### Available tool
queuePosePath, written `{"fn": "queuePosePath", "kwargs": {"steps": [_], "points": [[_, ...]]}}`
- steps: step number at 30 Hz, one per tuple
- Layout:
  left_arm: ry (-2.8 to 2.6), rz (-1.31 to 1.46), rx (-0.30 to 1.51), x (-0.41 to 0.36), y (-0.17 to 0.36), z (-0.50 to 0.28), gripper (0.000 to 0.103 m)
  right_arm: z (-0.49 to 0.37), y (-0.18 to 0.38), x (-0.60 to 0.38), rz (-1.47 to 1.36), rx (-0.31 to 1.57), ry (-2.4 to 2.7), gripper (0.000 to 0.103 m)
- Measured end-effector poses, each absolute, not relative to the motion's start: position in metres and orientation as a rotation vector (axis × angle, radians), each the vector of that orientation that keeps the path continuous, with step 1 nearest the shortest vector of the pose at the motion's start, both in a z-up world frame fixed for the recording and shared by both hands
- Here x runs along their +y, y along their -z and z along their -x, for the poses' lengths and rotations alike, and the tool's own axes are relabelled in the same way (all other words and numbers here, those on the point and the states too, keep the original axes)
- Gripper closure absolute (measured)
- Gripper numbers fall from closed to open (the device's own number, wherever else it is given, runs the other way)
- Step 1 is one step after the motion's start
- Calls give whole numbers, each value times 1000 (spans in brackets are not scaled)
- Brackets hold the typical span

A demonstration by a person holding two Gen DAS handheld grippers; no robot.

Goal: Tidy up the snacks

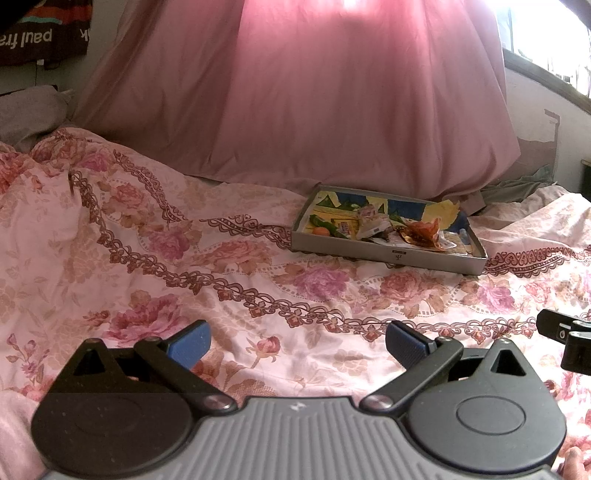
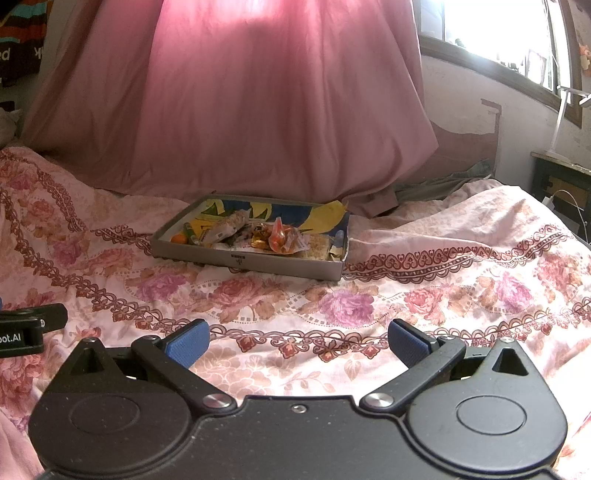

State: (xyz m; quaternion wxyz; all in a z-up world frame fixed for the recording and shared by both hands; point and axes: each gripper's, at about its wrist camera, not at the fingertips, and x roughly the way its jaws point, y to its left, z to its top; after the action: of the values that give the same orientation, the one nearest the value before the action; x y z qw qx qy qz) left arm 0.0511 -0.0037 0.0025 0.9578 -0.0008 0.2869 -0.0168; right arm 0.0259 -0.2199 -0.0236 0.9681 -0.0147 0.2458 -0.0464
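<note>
Blue pads [image 2: 186, 347] tip each black claw; ahead, a pink rose-patterned bedspread [image 2: 424, 302], grey tray [image 2: 258, 263], and plain pink curtain [image 2: 240, 110].

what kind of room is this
Most likely a bedroom: a floral bedspread covers a soft, rumpled bed, a large pink quilt is heaped behind the snack box, and a window lights the wall.
</note>
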Motion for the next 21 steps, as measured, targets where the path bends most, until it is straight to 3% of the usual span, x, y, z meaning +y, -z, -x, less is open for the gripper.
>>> {"fn": "queuePosePath", "kwargs": {"steps": [21], "points": [[35,0,581,-4,-3,-50,0,-26,24,-219,30,500,95,1]]}}
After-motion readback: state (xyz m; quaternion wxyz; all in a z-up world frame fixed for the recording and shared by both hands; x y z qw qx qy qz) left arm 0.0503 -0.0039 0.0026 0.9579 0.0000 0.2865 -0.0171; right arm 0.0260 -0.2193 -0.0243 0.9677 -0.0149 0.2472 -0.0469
